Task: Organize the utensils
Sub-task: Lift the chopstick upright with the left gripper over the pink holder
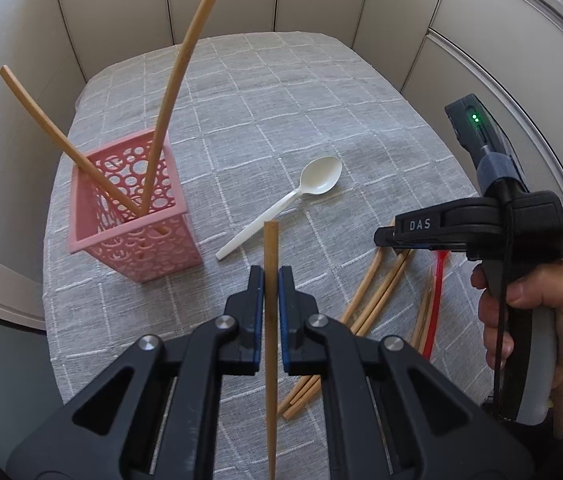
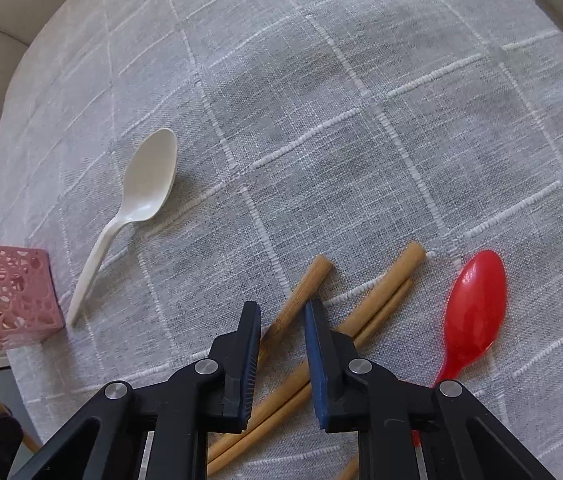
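Lettering "DAS" on right hand-held gripper (image 1: 381, 236), left hand-held gripper (image 1: 270, 280) clamping chopstick (image 1: 270, 360)

Both views are bright, in soft, even daylight. In the left wrist view a window shows at the top left corner, and the light seems to come from that side. Shadows are faint: the white spoon (image 2: 142, 200) casts a thin soft one along its right edge, and broad dim patches lie on the grey cloth (image 2: 361, 100). There is no strong glare, only small highlights on the red spoon (image 2: 473, 312) and a glowing green lamp (image 1: 475, 119). Fisheye bending is heavy: the wall panels (image 1: 121, 8) curve, the chopsticks (image 1: 179, 80) in the basket bow, and dark vignette fills the corners. The cloth weave is sharp, while the near finger pads (image 2: 251, 364) look slightly soft.
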`<action>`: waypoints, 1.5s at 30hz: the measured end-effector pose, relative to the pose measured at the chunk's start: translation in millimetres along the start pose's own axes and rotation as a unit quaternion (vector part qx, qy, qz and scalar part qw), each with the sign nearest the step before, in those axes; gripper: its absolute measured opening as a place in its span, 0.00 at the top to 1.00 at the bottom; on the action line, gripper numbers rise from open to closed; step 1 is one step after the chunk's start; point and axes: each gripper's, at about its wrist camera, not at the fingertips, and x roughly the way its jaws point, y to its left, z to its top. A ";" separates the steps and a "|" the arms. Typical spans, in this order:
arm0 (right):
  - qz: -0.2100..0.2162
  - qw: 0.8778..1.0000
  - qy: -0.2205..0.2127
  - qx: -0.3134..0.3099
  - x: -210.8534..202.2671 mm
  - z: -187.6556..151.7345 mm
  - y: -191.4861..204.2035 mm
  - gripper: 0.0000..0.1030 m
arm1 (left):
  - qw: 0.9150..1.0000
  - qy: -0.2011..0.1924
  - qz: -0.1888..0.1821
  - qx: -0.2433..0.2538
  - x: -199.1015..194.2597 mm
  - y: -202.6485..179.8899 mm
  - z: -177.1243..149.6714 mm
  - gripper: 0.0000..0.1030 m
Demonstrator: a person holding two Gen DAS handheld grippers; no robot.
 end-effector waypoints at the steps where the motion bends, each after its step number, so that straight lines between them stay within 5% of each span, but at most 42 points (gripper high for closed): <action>1: -0.010 1.000 -0.005 -0.002 0.2 -0.9 4.4 0.80 | 1.000 -0.001 0.001 -0.001 -1.3 0.9 -0.5 0.92; 7: -0.046 0.998 -0.032 0.003 3.3 -7.3 21.9 0.84 | 1.000 -0.010 0.008 -0.005 -7.9 4.4 -3.0 0.92; 16: 0.027 0.999 -0.032 0.018 0.9 -9.5 32.6 0.91 | 0.999 -0.032 0.023 -0.010 -22.4 15.3 -5.4 0.92; 32: 0.096 0.976 -0.172 -0.091 -132.6 -65.2 40.9 0.92 | 0.989 -0.135 0.049 -0.024 -89.9 23.8 -10.0 0.92; 40: 0.132 0.948 -0.260 -0.125 -191.5 -87.0 53.0 0.93 | 0.974 -0.215 0.054 -0.045 -139.5 31.6 -10.0 0.92; 45: 0.147 0.923 -0.326 -0.142 -223.8 -99.0 64.5 0.93 | 0.951 -0.293 0.078 -0.059 -176.0 37.8 -9.4 0.92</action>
